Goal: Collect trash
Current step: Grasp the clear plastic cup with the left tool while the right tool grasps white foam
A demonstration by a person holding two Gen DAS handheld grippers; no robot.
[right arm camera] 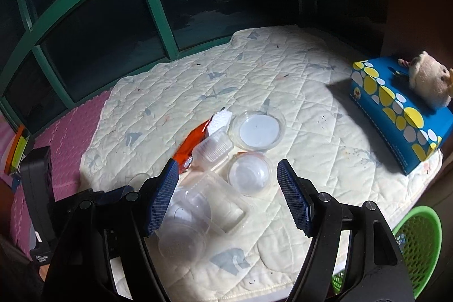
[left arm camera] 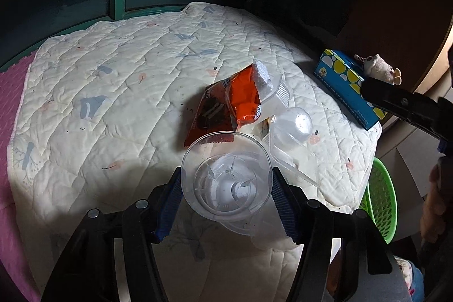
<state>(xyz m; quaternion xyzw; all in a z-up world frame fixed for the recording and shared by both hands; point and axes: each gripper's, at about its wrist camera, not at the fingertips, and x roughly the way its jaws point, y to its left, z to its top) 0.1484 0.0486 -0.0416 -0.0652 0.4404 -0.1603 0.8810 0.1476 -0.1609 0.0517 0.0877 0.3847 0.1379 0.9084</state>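
In the left wrist view a clear plastic cup sits between the blue pads of my left gripper, which press on its rim from both sides. Beyond it lie an orange-red snack wrapper, a white foam piece and a clear dome lid. My right gripper is open above the heap, holding nothing. Under it are the dome lid, a ribbed clear tub, a round clear lid, a rectangular clear tray and the wrapper.
All of it lies on a cream quilt beside a pink mat under a green-framed window. A green mesh basket stands off the quilt's near right corner. A blue tissue box with a plush toy sits at the right edge.
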